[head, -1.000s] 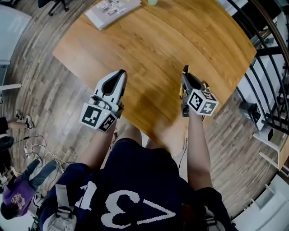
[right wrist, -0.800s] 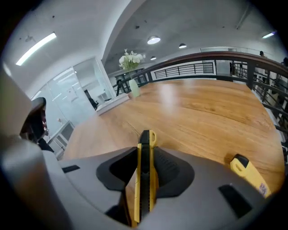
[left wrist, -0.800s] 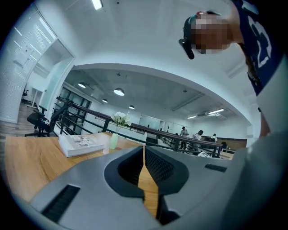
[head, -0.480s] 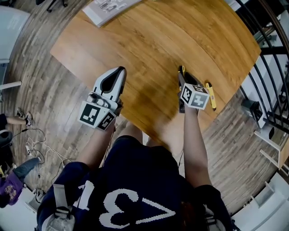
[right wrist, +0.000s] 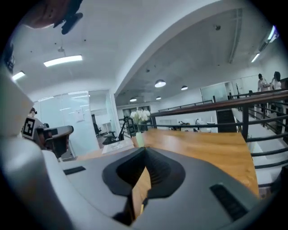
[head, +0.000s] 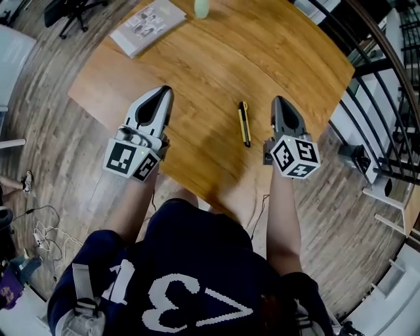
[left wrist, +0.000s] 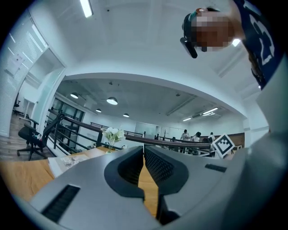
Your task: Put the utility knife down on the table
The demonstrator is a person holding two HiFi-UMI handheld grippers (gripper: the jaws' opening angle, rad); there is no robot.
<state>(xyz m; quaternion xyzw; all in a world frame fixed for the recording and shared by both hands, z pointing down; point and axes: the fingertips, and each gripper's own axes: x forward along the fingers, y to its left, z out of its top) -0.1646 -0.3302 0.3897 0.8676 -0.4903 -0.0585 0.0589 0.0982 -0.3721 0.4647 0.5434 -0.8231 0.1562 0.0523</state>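
Table (head: 216, 59) fills most of the head view; booklet (head: 146, 25) and vase (head: 201, 6) sit at the far edge, well apart from everything else. Both my hands hang over the near side. Left fingers (head: 161, 97) are closed on each other, nothing in them, parked left of centre, no part in this. Right fingers (head: 279, 104): a second ago the yellow knife showed at their tip, half a second ago it already lay loose beside them. Now they're pressed together with nothing between, and the right gripper view shows only wood through the slit. Utility knife (head: 244, 123) lies flat on the table between my two hands, near the right fingers but not touching, long axis pointing away from me, well in from the edge. My read: release is clean, the put-down looks done, and the only thing left is keeping the right hand off it.
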